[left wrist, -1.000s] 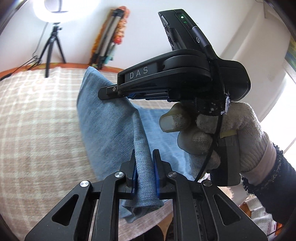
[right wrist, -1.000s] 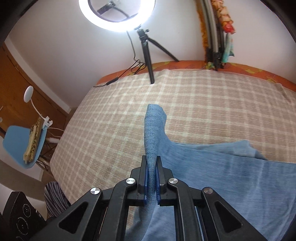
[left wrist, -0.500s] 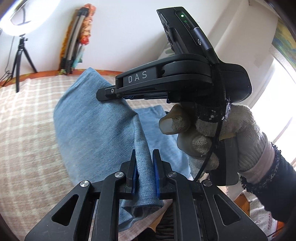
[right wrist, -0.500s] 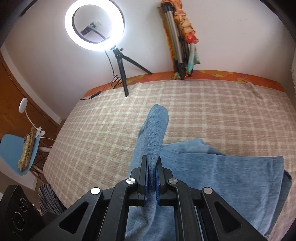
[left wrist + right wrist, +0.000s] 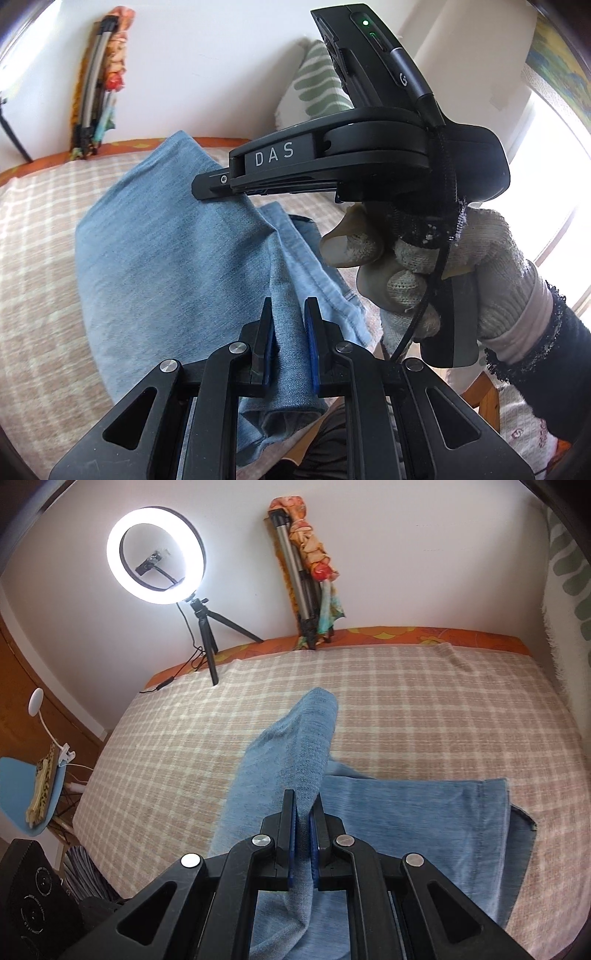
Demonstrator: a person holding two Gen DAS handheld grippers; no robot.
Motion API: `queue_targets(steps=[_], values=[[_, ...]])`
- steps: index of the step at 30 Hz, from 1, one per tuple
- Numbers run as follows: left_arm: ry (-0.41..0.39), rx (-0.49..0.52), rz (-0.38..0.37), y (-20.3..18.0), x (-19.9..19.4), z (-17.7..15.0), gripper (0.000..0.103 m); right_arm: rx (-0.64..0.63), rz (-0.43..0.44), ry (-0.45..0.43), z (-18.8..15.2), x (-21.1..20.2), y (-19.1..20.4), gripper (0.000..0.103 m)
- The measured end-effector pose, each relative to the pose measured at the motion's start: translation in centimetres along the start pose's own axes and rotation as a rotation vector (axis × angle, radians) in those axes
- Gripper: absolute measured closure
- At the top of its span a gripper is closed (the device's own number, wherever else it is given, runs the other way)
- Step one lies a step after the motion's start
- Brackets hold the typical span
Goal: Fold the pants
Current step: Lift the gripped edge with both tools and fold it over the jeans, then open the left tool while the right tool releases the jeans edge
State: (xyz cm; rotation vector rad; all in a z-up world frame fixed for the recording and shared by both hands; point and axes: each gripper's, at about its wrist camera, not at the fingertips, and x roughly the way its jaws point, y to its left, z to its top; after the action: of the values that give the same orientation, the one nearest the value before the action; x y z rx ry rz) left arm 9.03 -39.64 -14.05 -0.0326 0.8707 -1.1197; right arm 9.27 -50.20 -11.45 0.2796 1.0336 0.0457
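Observation:
Light blue denim pants (image 5: pixel 166 266) lie on a bed with a beige plaid cover (image 5: pixel 33 295). My left gripper (image 5: pixel 289 314) is shut on an edge of the pants and holds it above the bed. My right gripper (image 5: pixel 303 808) is shut on another part of the pants (image 5: pixel 295 753) and lifts a fold that rises ahead of it. The rest of the pants (image 5: pixel 424 812) lies flat to the right. In the left wrist view my right gripper (image 5: pixel 207 188), held by a gloved hand (image 5: pixel 424 273), hovers over the raised fold.
A lit ring light on a small tripod (image 5: pixel 157 554) stands at the far left of the bed (image 5: pixel 406 686). A folded tripod wrapped in cloth (image 5: pixel 306 572) leans on the wall. A blue chair (image 5: pixel 33 797) stands left of the bed. A patterned pillow (image 5: pixel 321 77) is at the far right.
Both grippers have moved to the right with the held fabric. More of the pants now lies doubled over the flat part, and the ring light has drifted left in both views.

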Motion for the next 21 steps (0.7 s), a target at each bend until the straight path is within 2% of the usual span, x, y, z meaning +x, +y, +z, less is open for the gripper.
queue_targets(steps=[10, 14, 16, 19, 21], values=[[0.055, 0.037, -0.027, -2.1, 4.4, 1.4, 0.089, 0.061, -0.038, -0.011, -1.2, -1.6, -5.2, 0.100], [0.097, 0.029, -0.045, -2.0, 5.2, 1.5, 0.075, 0.079, -0.045, -0.006, -1.7, -1.6, -6.9, 0.100], [0.098, 0.046, -0.036, -1.9, 4.7, 1.3, 0.060, 0.085, -0.052, -0.004, -2.0, -1.5, -7.7, 0.100], [0.080, 0.065, -0.027, -1.5, 3.1, 1.1, 0.059, 0.102, -0.056, -0.004, -2.4, -1.6, -8.9, 0.100], [0.054, 0.097, 0.011, -0.5, 2.0, 1.5, 0.059, 0.108, -0.061, -0.004, -2.5, -1.6, -9.6, 0.100]])
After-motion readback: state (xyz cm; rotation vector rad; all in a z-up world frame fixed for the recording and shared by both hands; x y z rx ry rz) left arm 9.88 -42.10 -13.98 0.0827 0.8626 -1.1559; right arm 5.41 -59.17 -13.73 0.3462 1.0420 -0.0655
